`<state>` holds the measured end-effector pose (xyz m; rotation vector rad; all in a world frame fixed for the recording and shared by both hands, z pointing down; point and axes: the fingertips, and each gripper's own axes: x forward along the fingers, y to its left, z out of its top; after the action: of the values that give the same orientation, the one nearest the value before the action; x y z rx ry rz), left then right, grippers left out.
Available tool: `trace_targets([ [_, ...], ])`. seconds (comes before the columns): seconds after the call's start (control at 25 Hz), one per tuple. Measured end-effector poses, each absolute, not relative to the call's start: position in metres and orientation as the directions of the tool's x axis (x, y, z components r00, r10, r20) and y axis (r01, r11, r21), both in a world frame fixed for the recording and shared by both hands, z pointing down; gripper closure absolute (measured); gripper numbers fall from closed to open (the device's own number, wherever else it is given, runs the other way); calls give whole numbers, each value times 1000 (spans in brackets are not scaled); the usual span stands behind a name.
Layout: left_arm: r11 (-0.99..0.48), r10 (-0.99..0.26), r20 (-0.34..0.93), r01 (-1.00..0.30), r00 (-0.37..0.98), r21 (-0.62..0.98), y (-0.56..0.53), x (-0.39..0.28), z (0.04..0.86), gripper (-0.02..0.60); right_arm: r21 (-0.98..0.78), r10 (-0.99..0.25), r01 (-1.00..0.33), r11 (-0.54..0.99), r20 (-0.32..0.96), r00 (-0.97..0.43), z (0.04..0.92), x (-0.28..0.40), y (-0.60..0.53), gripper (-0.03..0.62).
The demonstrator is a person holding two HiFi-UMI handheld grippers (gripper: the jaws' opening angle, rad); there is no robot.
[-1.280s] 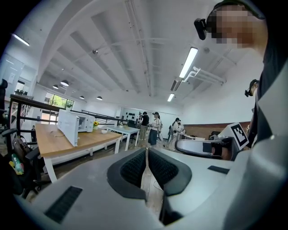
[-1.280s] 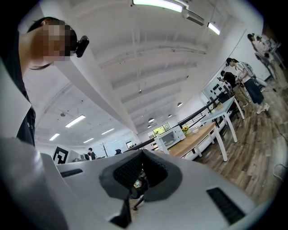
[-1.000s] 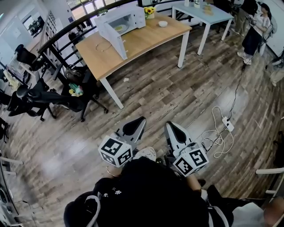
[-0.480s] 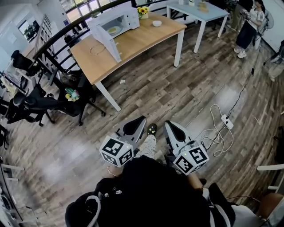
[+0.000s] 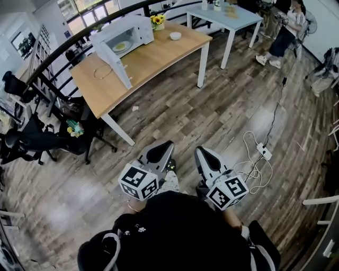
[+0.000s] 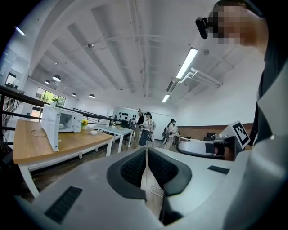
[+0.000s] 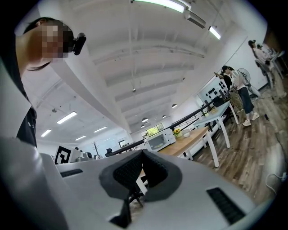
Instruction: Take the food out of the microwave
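open floor [image 5: 222, 100] is lying clear up to the worktop [image 5: 159, 55]; microwave door [image 5: 112, 62] is standing open over it; chairs [image 5: 32, 140] are crowding its left, cable [image 5: 253, 164] is trailing right.

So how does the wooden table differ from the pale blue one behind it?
The wooden table has a tan top; the blue table a pale blue one. The wooden table looks larger and carries the open microwave; the blue table holds only small items. Both stand on white legs.
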<state>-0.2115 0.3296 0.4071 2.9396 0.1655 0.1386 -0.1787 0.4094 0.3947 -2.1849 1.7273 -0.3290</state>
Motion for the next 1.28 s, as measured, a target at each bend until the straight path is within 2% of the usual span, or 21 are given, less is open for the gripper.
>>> trace_targets([
  [0.8, -972, 165, 86, 147, 983, 183, 177, -76, 400, 555, -409, -959, -875, -258, -4, 284, 386, -44, 265, 594],
  [1.28, -972, 158, 75, 141, 985, 185, 116, -45, 408, 555, -439, -966, -867, -235, 4, 259, 390, -20, 200, 594],
])
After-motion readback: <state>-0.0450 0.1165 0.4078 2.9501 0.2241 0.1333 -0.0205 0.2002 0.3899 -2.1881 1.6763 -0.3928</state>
